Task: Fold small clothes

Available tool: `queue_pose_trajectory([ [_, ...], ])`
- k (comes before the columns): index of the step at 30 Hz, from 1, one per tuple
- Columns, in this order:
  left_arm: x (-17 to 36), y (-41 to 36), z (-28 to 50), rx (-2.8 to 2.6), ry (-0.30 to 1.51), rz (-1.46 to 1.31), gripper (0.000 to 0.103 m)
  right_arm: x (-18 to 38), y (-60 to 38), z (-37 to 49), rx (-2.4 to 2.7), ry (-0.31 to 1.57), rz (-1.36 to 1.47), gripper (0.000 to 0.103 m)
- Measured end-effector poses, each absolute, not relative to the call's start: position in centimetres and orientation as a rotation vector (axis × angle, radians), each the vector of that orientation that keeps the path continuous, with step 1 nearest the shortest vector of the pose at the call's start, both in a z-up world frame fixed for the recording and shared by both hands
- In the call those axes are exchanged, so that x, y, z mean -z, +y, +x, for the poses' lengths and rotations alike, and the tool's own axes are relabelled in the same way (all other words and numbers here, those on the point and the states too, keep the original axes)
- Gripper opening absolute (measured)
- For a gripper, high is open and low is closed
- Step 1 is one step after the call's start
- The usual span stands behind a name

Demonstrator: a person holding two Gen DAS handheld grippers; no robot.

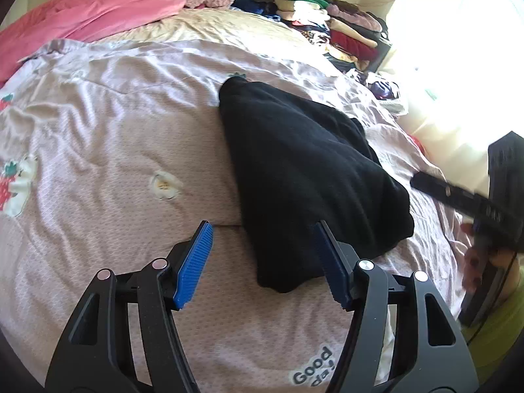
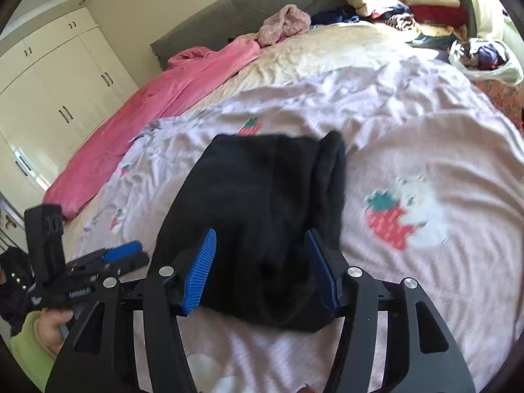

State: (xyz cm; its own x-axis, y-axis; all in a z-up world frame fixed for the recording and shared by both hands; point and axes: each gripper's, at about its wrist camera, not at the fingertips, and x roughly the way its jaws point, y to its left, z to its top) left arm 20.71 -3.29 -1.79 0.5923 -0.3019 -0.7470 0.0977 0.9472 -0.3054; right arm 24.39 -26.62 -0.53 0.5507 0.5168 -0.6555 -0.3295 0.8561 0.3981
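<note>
Both grippers hang with jaws spread wide and nothing held: the left gripper [image 1: 263, 265] sits just short of the near corner of the black garment [image 1: 304, 177], which lies ahead and slightly to its right on the pink bedspread [image 1: 108, 150], while the right gripper [image 2: 260, 270] has the same cloth's near end directly between and beyond its fingers. To fold it well, I judge each gripper should pinch a near corner through all layers, then carry that edge evenly away along the garment's long axis, which runs straight ahead from the right gripper toward the far end
</note>
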Motion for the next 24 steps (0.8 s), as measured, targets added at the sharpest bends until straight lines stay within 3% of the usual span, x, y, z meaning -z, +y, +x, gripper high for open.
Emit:
queue_pose_trajectory([
  [15,1.9,-2.6,21.0,0.234,0.915,-0.244,0.06,4.3,-25.5,27.7,-0.434,1.036,0.392,0.056],
  [17,1.9,-2.5,21.2,0.237,0.919,-0.25,0.06,4.4,-25.2,27.8,-0.439,1.035,0.391,0.049],
  [18,1.9,-2.5,21.2,0.239,0.918,-0.253,0.06,4.3,-25.1,27.7,-0.454,1.031,0.378,0.035],
  [21,1.8,-2.3,21.2,0.245,0.914,-0.257,0.06,3.7,-24.1,27.3,-0.453,1.006,0.28,0.024],
  [24,1.7,-2.2,21.2,0.25,0.917,-0.258,0.06,2.7,-22.9,26.7,-0.442,0.972,0.135,0.021],
])
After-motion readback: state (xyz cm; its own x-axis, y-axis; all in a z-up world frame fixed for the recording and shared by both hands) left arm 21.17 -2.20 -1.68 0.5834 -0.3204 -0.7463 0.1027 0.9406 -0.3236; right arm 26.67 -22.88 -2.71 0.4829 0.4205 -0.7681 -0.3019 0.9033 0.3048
